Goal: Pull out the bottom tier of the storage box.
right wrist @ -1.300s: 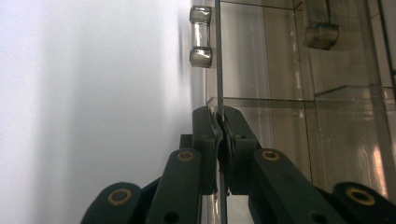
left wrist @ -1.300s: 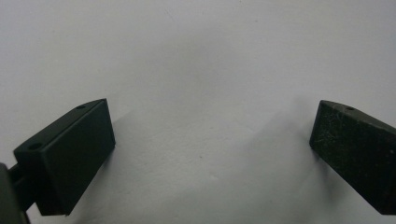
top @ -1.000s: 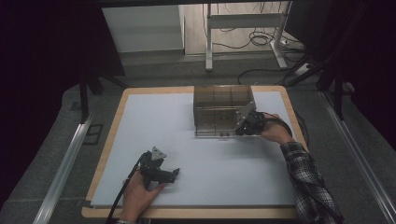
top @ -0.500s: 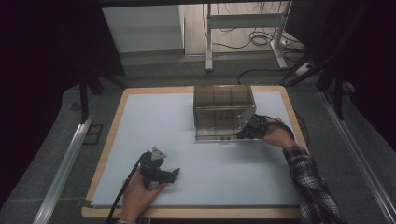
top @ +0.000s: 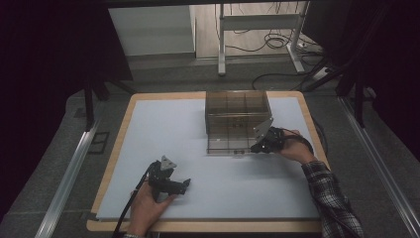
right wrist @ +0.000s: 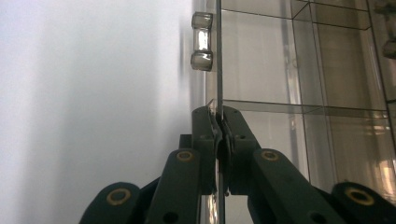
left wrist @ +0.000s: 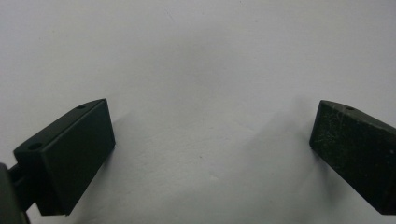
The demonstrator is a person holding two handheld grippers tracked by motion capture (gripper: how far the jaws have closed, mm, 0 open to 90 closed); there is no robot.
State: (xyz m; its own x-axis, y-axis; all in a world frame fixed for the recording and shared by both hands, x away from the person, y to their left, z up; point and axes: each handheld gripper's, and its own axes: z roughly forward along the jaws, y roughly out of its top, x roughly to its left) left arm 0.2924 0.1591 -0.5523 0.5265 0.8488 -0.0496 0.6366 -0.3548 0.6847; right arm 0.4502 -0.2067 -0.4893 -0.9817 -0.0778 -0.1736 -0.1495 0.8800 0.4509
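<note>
Between its pressed-together jaws, the right gripper pinches the thin clear lid of the smoky compartmented plastic box, which stands at the worktop's far right. Near the front edge, the left gripper rests on the worktop, jaws spread wide with nothing between them.

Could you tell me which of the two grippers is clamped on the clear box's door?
The right gripper: its jaws are pinched shut on the thin edge of the door. The left gripper rests open on the white mat, holding nothing.
</note>
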